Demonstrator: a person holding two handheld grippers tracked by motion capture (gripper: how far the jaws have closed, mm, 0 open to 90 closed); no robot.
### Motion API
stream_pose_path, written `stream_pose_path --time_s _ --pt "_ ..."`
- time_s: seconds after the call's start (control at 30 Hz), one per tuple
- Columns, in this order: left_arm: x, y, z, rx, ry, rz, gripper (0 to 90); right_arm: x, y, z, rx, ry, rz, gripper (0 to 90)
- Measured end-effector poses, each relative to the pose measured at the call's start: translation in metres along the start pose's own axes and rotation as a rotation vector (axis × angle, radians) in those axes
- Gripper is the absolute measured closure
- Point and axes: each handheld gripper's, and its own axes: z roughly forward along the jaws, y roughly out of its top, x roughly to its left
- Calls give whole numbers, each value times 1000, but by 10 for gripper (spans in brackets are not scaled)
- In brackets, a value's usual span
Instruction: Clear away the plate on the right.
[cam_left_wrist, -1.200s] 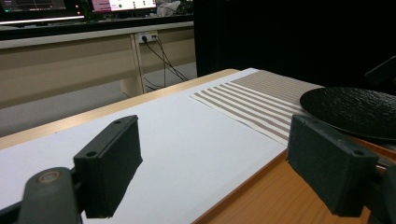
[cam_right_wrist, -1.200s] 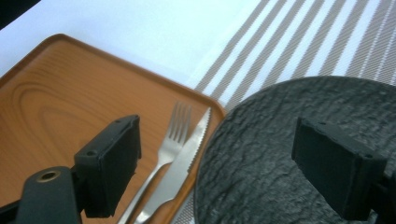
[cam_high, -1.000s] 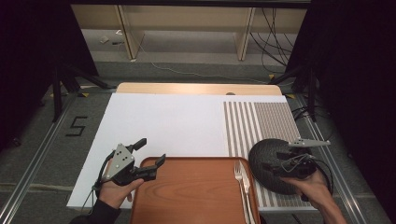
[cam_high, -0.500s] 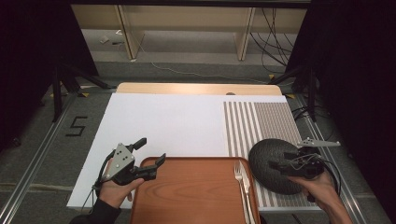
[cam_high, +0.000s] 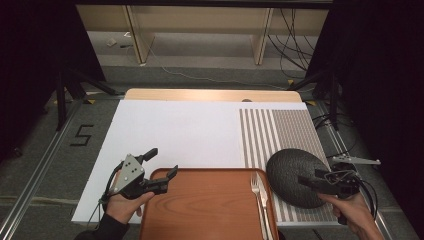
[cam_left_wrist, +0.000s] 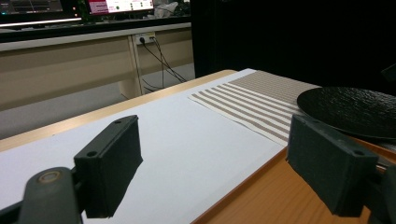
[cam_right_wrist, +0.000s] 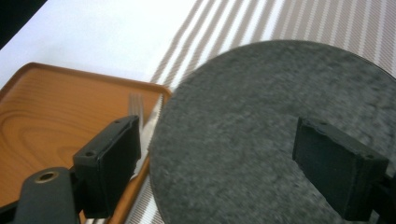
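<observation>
Jaws of the right gripper (cam_high: 311, 181) stand wide apart and hold nothing; seen from the right gripper view, they are spread over the dark round plate (cam_right_wrist: 280, 135), one jaw above its near-left rim and the other over its right half. The plate lies on the striped placemat (cam_high: 280, 130) at the right of the tabletop (cam_high: 180, 135), with its left edge meeting, and apparently slightly overlapping, the right rim of the wooden tray (cam_high: 200, 205). A fork (cam_high: 261, 200) lies along the right side of the tray, its tines pointing away from the person, just beside the plate's edge. The left gripper (cam_high: 162, 167) hangs over the tray's far-left corner, its jaws likewise well open and empty, one over the white sheet and one over the tray's wood in the left gripper view.

Step in hand, as judged: the right gripper is positioned at the plate, either for a grasp of its rim or just after a release; the pictures do not settle which. A next move on the plate would call for lowering one jaw under the rim and closing on the edge, since the flat face offers no purchase. The nearness of the fork warrants care that it is not nudged.
</observation>
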Motion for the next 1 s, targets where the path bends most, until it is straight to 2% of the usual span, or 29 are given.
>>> stream_pose_path --time_s 0.3,0.47,0.67,1.0 --pt "0 0 0 -1 1 0 176 -18 -7 -6 6 -42 69 164" --pt "0 1 0 -1 0 2 176 -25 -9 -7 16 -55 86 165" --pt "0 1 0 -2 -2 1 176 -43 -14 -12 9 -81 144 166" --pt "-1 0 1 -1 -4 2 176 -55 -18 -10 32 -105 174 175"
